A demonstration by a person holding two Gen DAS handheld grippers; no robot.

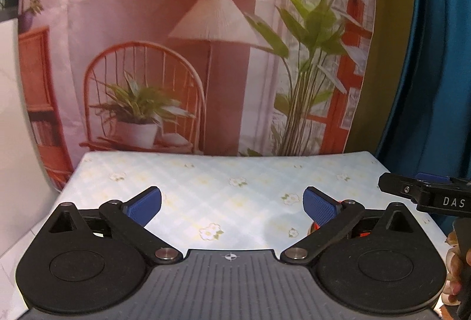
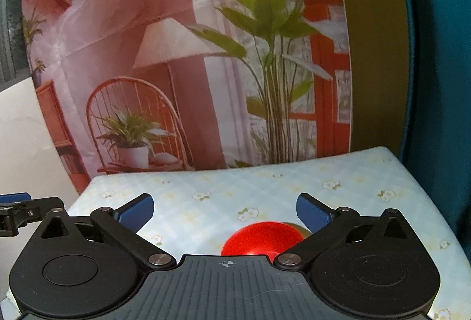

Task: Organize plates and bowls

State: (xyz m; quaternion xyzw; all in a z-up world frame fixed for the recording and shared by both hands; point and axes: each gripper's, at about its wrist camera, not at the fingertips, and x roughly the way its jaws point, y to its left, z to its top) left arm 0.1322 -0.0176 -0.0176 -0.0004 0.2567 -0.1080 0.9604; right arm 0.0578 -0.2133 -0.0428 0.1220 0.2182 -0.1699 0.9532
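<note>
A red bowl (image 2: 262,239) sits upside down on the floral tablecloth (image 2: 265,187), partly under my right gripper's body. A pale yellowish rim shows just behind it. My right gripper (image 2: 225,209) is open and empty, hovering above the bowl's near edge. My left gripper (image 1: 232,205) is open and empty over the cloth (image 1: 220,181). A sliver of red (image 1: 315,227) shows behind its right finger. The right gripper (image 1: 426,193) shows at the right edge of the left wrist view. The left gripper (image 2: 17,211) shows at the left edge of the right wrist view.
A printed backdrop (image 1: 191,55) with a chair, lamp and plants hangs right behind the table's far edge. A teal curtain (image 2: 441,84) hangs at the right. A white wall (image 1: 11,114) is at the left.
</note>
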